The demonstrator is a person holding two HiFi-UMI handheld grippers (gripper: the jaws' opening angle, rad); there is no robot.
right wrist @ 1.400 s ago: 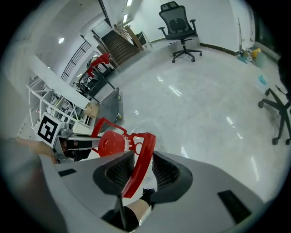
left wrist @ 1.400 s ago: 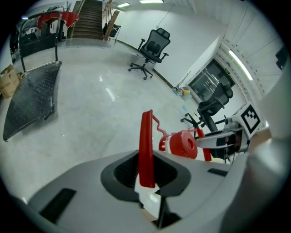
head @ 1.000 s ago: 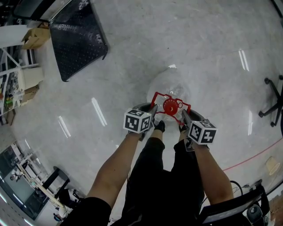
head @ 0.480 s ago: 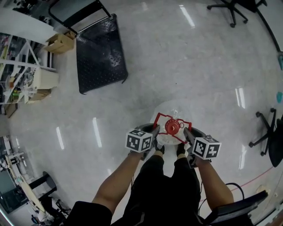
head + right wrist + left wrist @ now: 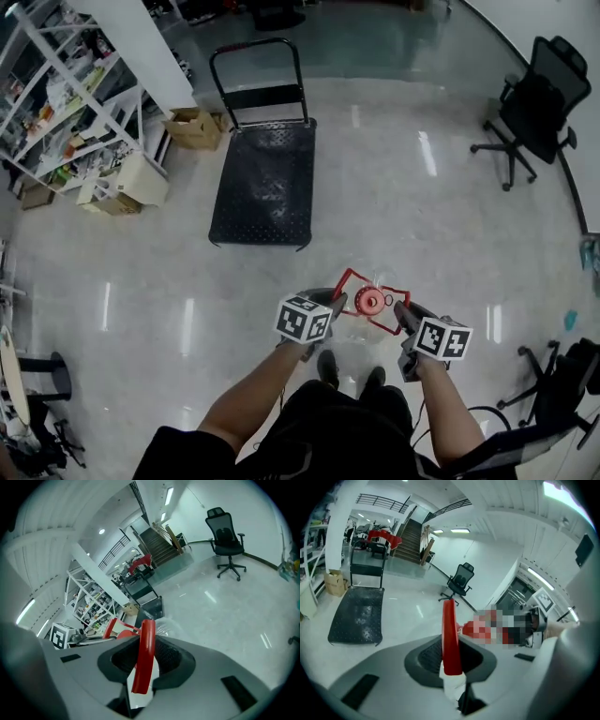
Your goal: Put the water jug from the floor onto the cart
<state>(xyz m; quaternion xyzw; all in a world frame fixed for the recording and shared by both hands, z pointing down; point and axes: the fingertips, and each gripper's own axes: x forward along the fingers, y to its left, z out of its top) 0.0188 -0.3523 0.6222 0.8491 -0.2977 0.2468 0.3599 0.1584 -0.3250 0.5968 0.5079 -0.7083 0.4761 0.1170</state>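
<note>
Fingers (image 5: 384,670) of left gripper (image 5: 335,304) and right gripper (image 5: 401,313) on jug's (image 5: 367,302) red handle (image 5: 450,634)

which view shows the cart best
The head view: the cart lies whole there, seen from above with nothing covering it. The left gripper view shows it foreshortened at left; the right gripper view shows only a small dark part far off.

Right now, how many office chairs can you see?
2: one chair stands upper right; a second chair is partly cut off at the lower right edge. More may be hidden.
</note>
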